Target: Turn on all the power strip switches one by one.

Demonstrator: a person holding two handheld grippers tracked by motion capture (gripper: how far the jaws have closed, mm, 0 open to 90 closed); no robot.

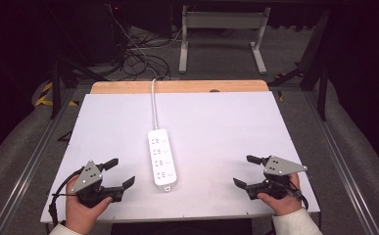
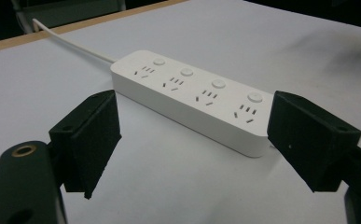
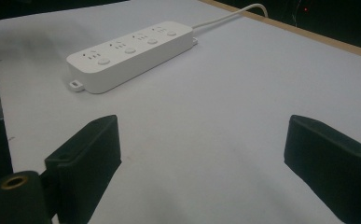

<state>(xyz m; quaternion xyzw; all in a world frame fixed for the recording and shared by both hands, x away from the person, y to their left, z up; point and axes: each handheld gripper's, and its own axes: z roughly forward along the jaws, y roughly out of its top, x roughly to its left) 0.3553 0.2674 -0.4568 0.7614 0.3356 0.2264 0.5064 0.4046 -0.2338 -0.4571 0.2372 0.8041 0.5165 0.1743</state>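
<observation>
**Power strip lies between two spread grippers**

One white power strip (image 1: 162,156) lies near the middle of the white table (image 1: 226,122), its long axis running from 12 to 6 o'clock, its cord (image 1: 153,103) leaving toward 12. It carries four socket groups and four round buttons. From the left gripper (image 1: 113,175) it lies at about 2 o'clock; from the right gripper (image 1: 248,171) at about 10 o'clock. The left one looks nearer, so I judge it better placed to reach. Two grippers, one in each hand, both with jaws spread wide and gripping nothing.
</observation>
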